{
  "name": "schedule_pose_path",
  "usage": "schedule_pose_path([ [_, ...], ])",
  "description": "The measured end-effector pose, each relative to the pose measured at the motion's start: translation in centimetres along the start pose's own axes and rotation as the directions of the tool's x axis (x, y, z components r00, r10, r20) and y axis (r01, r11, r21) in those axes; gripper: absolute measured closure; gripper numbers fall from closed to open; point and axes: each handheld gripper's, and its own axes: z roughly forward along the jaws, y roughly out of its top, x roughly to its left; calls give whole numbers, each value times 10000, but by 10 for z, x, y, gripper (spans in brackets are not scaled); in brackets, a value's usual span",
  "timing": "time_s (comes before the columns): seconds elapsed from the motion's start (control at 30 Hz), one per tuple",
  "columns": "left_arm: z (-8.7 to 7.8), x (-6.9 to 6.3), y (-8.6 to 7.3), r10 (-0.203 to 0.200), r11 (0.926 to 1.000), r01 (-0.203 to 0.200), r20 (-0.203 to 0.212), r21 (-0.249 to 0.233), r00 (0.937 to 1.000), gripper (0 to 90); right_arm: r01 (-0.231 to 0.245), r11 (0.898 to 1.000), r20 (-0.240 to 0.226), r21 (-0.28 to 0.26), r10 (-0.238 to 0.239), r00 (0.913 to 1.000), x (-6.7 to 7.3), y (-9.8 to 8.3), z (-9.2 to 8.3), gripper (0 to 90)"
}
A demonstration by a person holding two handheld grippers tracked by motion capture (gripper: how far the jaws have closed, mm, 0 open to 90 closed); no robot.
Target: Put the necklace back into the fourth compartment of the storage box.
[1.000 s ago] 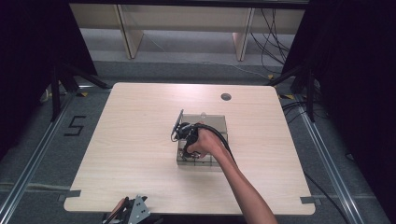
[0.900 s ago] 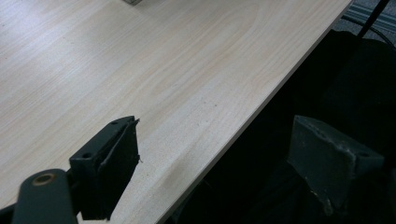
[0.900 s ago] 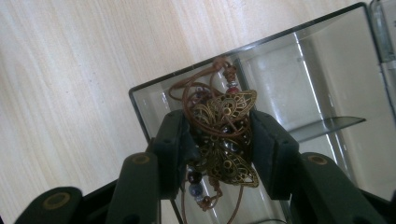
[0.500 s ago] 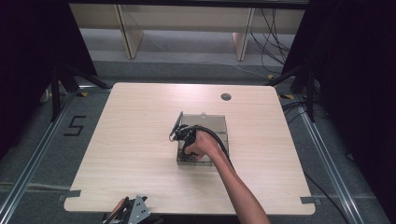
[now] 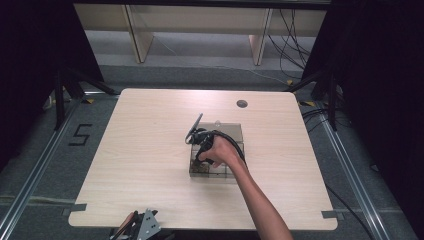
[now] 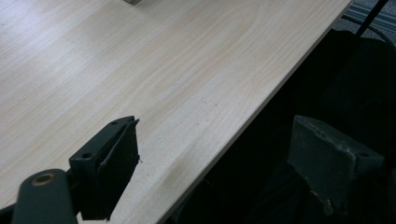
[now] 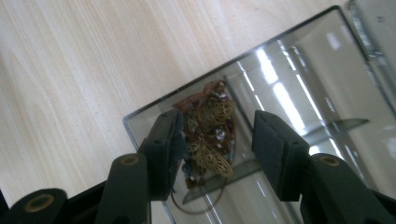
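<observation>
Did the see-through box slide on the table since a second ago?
No. The clear box sits at the same distance from the dark round hole in the table as before; the right gripper reaches into it.

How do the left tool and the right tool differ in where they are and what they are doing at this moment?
The left tool sits at the table's near edge with nothing between its jaws; the right tool is over the clear box mid-table. The left jaws straddle the table edge, while the right jaws bracket a gold filigree ornament in the box's corner compartment. Both are open, and neither grips anything.
</observation>
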Motion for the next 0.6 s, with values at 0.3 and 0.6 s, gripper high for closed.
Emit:
schedule_pose_path([
  [0.3, 0, 2, 0, 157, 9998, -156, -72, 106, 9999, 155, 173, 9972, 76, -732, -168, 9998, -8, -18, -22, 478],
  [0.6, 1, 2, 0, 205, 9996, -205, 15, 179, 9998, 156, -3, 9952, -74, -974, -4, 10000, -9, -38, -34, 450],
])
